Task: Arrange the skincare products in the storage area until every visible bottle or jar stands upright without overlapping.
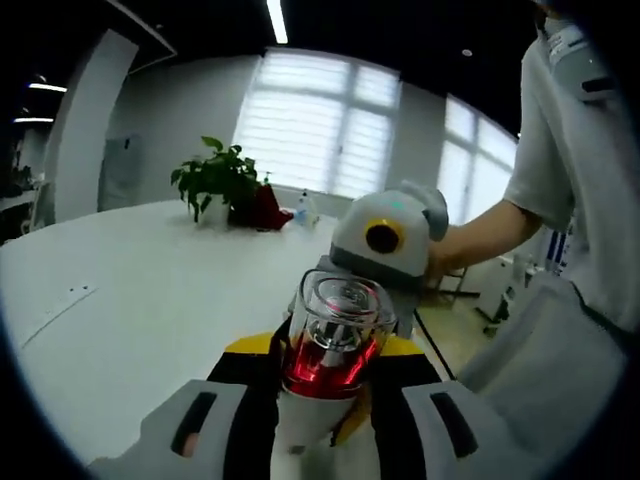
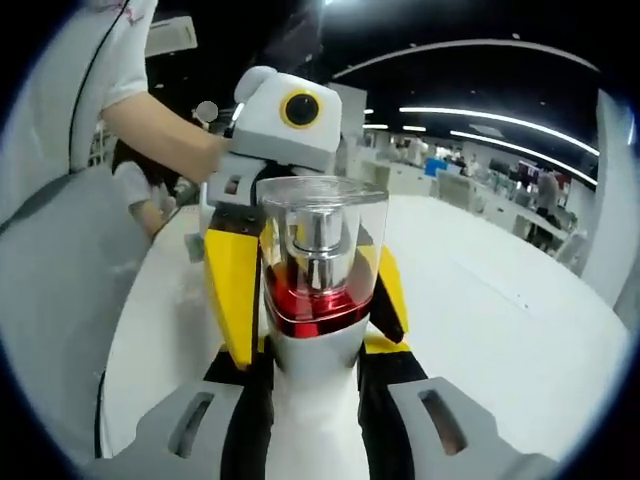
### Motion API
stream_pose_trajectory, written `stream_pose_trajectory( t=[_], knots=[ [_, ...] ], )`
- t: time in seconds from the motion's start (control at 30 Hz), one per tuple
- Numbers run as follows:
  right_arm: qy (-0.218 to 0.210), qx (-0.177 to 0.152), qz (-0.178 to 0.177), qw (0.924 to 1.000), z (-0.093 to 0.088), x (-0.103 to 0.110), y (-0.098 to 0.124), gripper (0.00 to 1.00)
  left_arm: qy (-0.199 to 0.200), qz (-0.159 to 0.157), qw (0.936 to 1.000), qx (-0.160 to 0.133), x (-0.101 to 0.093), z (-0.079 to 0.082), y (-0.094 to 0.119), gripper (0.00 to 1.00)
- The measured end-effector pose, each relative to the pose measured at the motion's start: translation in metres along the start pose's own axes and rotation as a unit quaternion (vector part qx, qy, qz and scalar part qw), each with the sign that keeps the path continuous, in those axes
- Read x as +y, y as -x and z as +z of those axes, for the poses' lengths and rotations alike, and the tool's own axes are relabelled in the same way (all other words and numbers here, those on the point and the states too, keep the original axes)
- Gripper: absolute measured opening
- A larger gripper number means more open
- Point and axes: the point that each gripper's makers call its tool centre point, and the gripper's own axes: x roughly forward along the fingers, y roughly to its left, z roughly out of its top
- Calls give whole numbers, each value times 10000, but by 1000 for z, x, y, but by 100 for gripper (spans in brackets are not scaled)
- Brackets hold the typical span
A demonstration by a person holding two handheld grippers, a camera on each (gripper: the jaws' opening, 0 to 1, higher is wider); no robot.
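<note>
The left tool [image 1: 325, 400] is clamped on the white body of a bottle [image 1: 333, 345], held up off the worktop [image 1: 130, 300] with its clear cap and red collar pointing away. In the left gripper view the right tool [image 1: 400, 345] shows just behind the bottle, its yellow-edged jaws at either side. In the right gripper view the right tool [image 2: 315, 400] grips the same bottle [image 2: 318, 290], and the left tool [image 2: 300, 290] brackets it from the far side.

Both tools hold one bottle in mid-air, so any uneven pull could twist it loose or pop the cap. If one lets go before the other has a firm hold, it would probably drop onto the worktop [image 2: 500, 300] and roll. The plant [image 1: 215, 180] stands well apart.
</note>
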Motion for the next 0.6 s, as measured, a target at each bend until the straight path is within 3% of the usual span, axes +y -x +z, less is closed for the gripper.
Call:
stream_pose_trajectory(
  t=[0.4, 0.6],
  knots=[
    [67, -11, 37, 10000, -3, -19, -3, 31, -115, 27, 9999, 24, 3, -3, 2, 28],
    [27, -3, 16, 10000, -3, -19, -3, 31, -98, 46, 9999, 35, 15, -1, -2, 28]
  ],
)
